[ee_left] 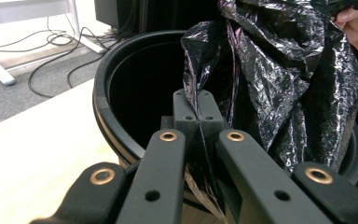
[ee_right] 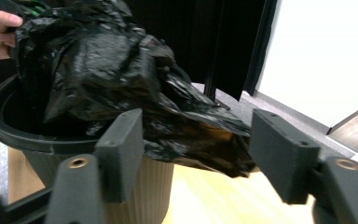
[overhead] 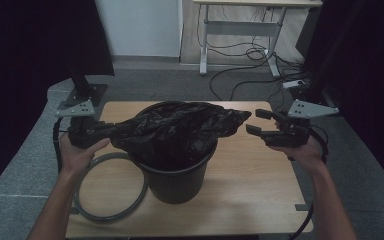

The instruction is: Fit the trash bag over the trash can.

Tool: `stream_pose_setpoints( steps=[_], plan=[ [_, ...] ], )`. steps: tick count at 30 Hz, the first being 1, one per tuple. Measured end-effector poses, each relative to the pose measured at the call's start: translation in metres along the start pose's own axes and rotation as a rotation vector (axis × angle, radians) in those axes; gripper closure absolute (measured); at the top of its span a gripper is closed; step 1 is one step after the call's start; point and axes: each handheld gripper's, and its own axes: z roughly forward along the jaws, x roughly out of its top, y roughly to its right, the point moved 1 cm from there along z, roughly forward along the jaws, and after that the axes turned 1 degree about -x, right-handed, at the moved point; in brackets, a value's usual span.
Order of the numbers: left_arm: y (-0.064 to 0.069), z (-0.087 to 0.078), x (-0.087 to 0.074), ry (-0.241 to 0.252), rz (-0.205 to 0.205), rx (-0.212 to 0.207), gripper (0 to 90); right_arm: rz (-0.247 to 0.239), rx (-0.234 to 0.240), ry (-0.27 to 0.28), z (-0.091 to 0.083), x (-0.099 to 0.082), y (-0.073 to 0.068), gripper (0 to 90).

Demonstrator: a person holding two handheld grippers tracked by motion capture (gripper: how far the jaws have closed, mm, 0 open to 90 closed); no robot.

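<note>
Room: grey carpet all round, a white-legged desk (overhead: 240, 30) at the back with loose cables (overhead: 250, 70) trailing on the floor, dark curtains either side.
Surface: I'm working over a small wooden table (overhead: 260, 185), pale top; a grey ring (overhead: 111, 187) lies flat on it, just beside the bin on my left.
Bin: black plastic bin (overhead: 177, 175) stands upright mid-table, mouth open.
Bag: black bin bag (overhead: 180, 127) is stretched across the bin's mouth, bunched, one end drawn to my left, the free tip pointing right.
Left gripper: left gripper (ee_left: 199, 116) is clamped tight on a fold of the bag, film pinched between the pads.
Right gripper: right gripper (overhead: 259, 122) has its jaws spread wide, nothing between them, the bag's tip just ahead.
Handling: I'd judge this film very light, limp and slippery, easy to tear if yanked.
Where to grip: take the loose tip at its hem, where the film is gathered thick.
</note>
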Motion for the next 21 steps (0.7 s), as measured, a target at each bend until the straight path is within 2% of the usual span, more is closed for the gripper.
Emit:
stream_pose_setpoints(
  steps=[4,6,8,11,13,14,16,21],
  plan=[
    [-0.001,0.000,-0.001,-0.002,-0.008,-0.004,90.0,-0.021,0.028,0.011,0.011,0.009,-0.011,28.3],
    [-0.002,0.000,-0.001,-0.004,-0.013,0.000,90.0,-0.038,0.053,0.007,0.019,0.014,-0.017,30.8],
    [-0.002,0.000,0.000,-0.006,-0.015,0.008,90.0,-0.065,0.096,-0.011,0.028,0.016,-0.026,44.5],
    [-0.002,-0.003,-0.001,-0.006,-0.015,0.030,90.0,-0.109,0.163,-0.052,0.035,0.012,-0.042,77.3],
    [-0.002,-0.007,-0.004,-0.002,-0.019,0.039,90.0,-0.117,0.227,-0.042,0.032,0.004,-0.053,87.8],
    [-0.003,-0.010,-0.007,0.002,-0.022,0.041,90.0,-0.123,0.261,-0.033,0.029,-0.002,-0.058,89.0],
    [-0.004,-0.014,-0.012,0.011,-0.030,0.038,90.0,-0.137,0.298,-0.021,0.024,-0.016,-0.070,89.3],
    [-0.002,-0.019,-0.024,0.012,-0.027,0.032,90.0,-0.166,0.365,-0.016,0.019,-0.045,-0.098,89.4]
  ],
)
